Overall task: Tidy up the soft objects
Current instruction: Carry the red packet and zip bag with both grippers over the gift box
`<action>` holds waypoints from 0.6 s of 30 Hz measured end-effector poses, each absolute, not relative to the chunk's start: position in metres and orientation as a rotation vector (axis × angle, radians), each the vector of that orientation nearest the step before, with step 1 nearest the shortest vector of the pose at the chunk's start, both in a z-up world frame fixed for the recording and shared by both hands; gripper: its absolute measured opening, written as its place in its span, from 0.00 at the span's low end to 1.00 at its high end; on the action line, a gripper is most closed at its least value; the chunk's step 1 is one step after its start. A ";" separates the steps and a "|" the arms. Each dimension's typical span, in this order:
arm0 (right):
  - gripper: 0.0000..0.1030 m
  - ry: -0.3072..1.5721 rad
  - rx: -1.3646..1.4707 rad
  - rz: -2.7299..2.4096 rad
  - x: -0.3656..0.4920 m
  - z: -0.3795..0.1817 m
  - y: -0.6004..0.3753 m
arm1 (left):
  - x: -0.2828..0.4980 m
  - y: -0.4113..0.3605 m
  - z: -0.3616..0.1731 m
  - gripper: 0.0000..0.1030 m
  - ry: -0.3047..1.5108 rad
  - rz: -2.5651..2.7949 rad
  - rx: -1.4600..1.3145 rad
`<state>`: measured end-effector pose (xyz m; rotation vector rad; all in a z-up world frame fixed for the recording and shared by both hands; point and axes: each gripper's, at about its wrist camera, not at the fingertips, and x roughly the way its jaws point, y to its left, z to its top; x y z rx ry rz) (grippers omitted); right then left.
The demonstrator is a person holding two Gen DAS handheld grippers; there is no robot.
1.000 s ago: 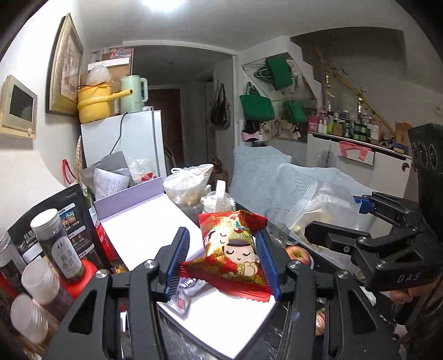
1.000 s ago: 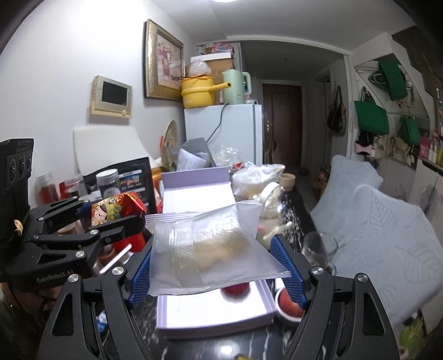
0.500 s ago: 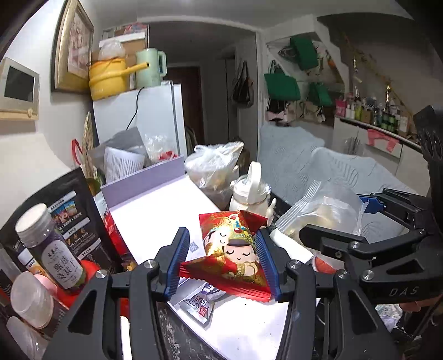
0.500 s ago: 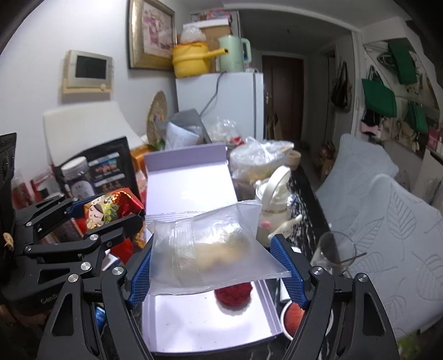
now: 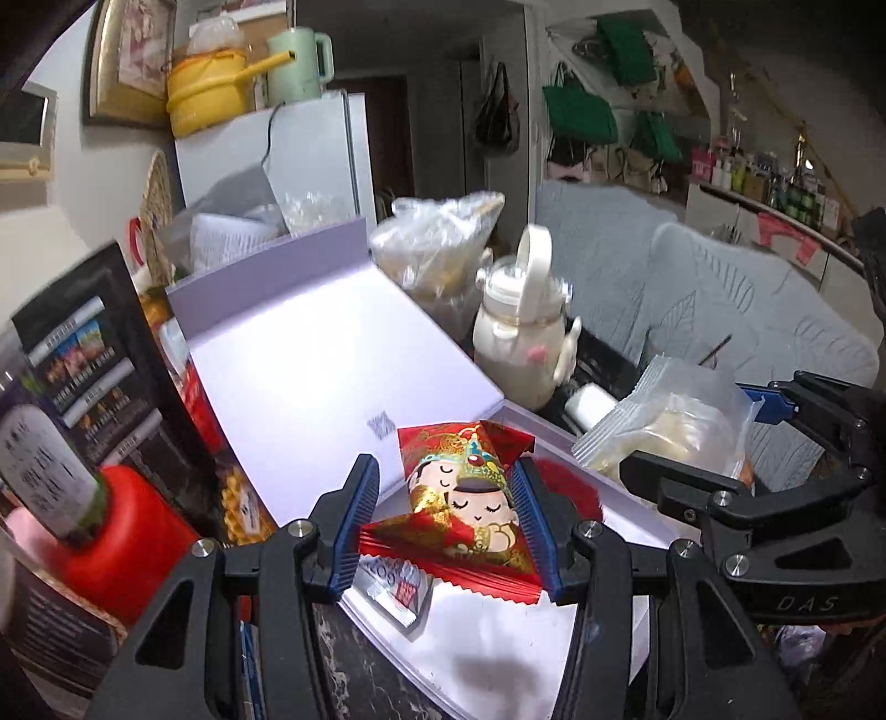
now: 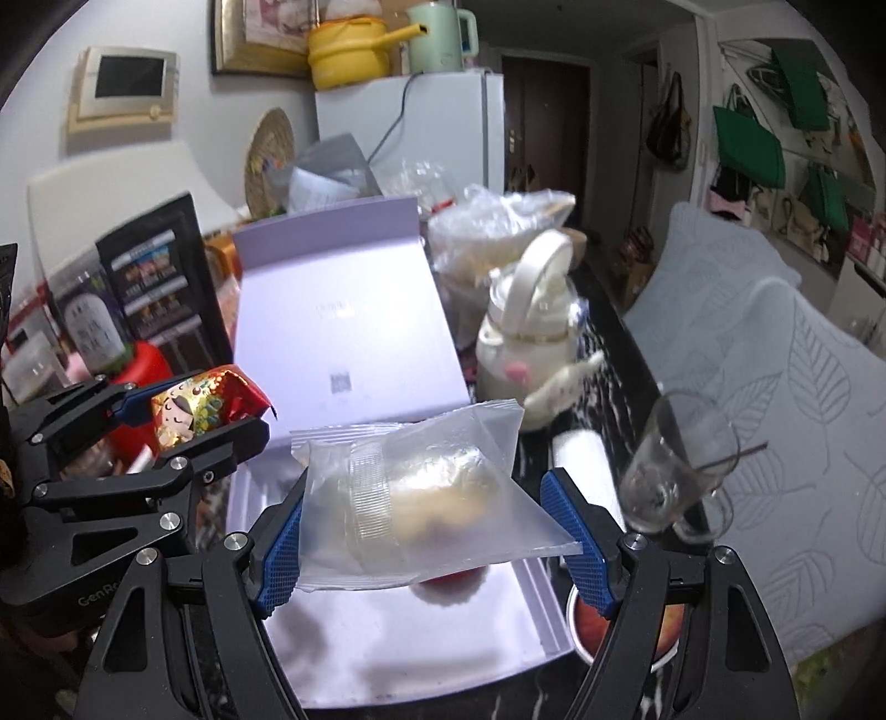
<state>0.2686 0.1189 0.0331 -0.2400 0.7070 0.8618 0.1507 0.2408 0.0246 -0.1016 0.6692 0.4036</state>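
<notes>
Carrying step: left gripper (image 5: 446,520) clamped on red cartoon snack packet (image 5: 470,493), right gripper (image 6: 434,531) clamped on clear pastry bag (image 6: 421,493), both held above the open white box (image 6: 398,637) near its front edge; next, lower and release inside.

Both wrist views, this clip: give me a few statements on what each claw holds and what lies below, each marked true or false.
1. The left claw grips a red snack packet. True.
2. The right claw is empty. False: it grips a clear bag with pale food inside.
3. Both packets hang over an open white box. True.
4. The drinking glass stands inside the box. False: it stands outside, right of it.
5. A yellow pot sits on the fridge. True.
</notes>
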 end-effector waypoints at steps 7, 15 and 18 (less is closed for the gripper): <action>0.77 0.766 -0.268 0.832 0.268 0.001 0.118 | 0.157 0.239 -0.011 0.48 0.760 0.392 -0.103; 0.77 0.809 -0.314 0.797 0.263 -0.030 0.112 | 0.158 0.234 -0.041 0.48 0.840 0.368 -0.120; 0.77 0.827 -0.324 0.794 0.262 -0.041 0.111 | 0.158 0.232 -0.053 0.48 0.874 0.366 -0.122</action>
